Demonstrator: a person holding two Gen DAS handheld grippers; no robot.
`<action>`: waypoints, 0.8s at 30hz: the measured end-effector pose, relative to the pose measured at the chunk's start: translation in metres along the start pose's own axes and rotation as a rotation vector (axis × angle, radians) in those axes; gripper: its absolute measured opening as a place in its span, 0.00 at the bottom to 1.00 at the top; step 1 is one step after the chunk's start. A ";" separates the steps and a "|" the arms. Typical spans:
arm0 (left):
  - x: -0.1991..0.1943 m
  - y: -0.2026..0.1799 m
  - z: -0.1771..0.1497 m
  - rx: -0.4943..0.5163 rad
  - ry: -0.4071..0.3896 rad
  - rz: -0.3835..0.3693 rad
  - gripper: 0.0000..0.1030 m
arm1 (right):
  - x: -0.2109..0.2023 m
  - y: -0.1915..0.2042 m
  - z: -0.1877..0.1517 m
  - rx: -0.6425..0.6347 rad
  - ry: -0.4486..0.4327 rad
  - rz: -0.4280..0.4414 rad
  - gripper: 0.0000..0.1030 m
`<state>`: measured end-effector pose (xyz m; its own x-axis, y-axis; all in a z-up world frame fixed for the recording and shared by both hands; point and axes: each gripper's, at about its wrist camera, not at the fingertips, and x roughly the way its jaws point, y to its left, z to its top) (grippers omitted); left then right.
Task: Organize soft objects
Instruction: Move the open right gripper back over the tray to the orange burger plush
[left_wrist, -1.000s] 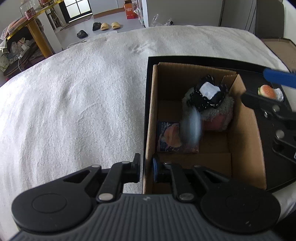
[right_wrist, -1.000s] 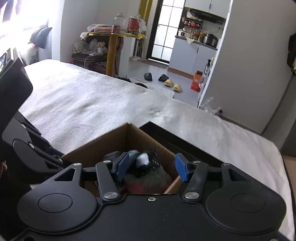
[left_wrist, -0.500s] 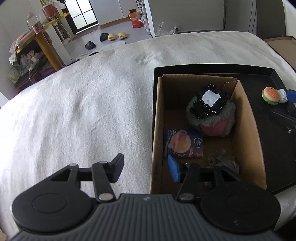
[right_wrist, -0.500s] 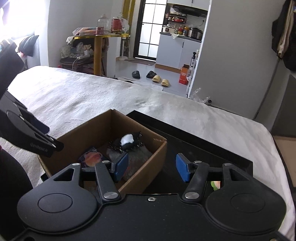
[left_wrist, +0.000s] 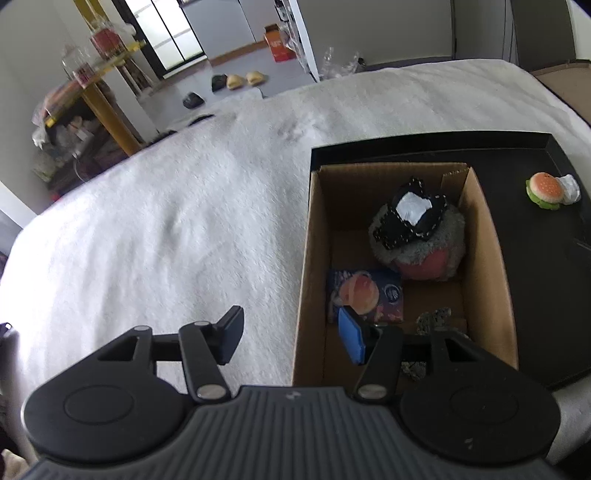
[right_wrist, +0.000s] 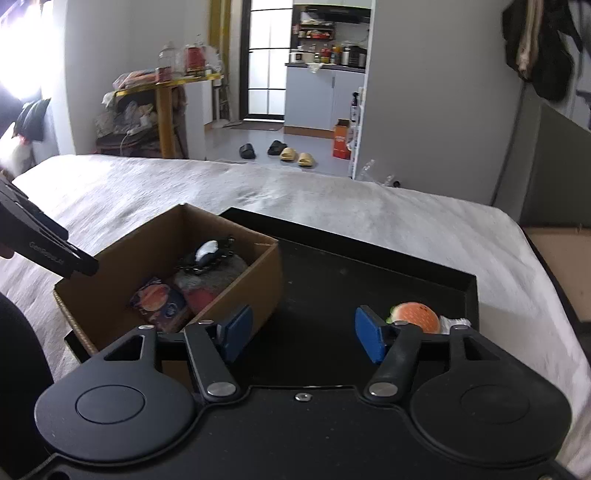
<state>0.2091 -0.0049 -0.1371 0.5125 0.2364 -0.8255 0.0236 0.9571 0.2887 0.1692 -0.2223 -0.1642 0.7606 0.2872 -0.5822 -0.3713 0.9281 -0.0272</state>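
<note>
One burger toy (right_wrist: 415, 318) lies just right of the spread, empty right tongs (right_wrist: 303, 334), near the tray's (right_wrist: 332, 280) right edge; left tongs (left_wrist: 291, 338), also spread, hang farther off.

A white bedspread (left_wrist: 177, 229) fills the left and centre of the left wrist view. Beyond it, at upper left, stands a yellow-legged shelf (right_wrist: 162, 107) piled with jars and clutter. On the grey floor at centre top of the right wrist view lie black and tan slippers (right_wrist: 280, 150) beside an orange carton (right_wrist: 341, 139). Dark clothes (right_wrist: 535, 44) hang at upper right.
</note>
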 end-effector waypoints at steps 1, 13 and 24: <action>-0.001 -0.002 0.001 0.007 -0.003 0.004 0.54 | 0.000 -0.004 -0.002 0.014 -0.001 0.000 0.62; -0.005 -0.031 0.020 0.047 -0.011 0.088 0.54 | 0.013 -0.053 -0.025 0.174 -0.017 -0.034 0.67; 0.004 -0.055 0.041 0.097 -0.010 0.175 0.55 | 0.042 -0.093 -0.033 0.343 -0.042 -0.070 0.69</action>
<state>0.2453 -0.0634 -0.1358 0.5242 0.3957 -0.7540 0.0159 0.8808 0.4733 0.2181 -0.3045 -0.2132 0.8015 0.2230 -0.5548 -0.1226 0.9694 0.2125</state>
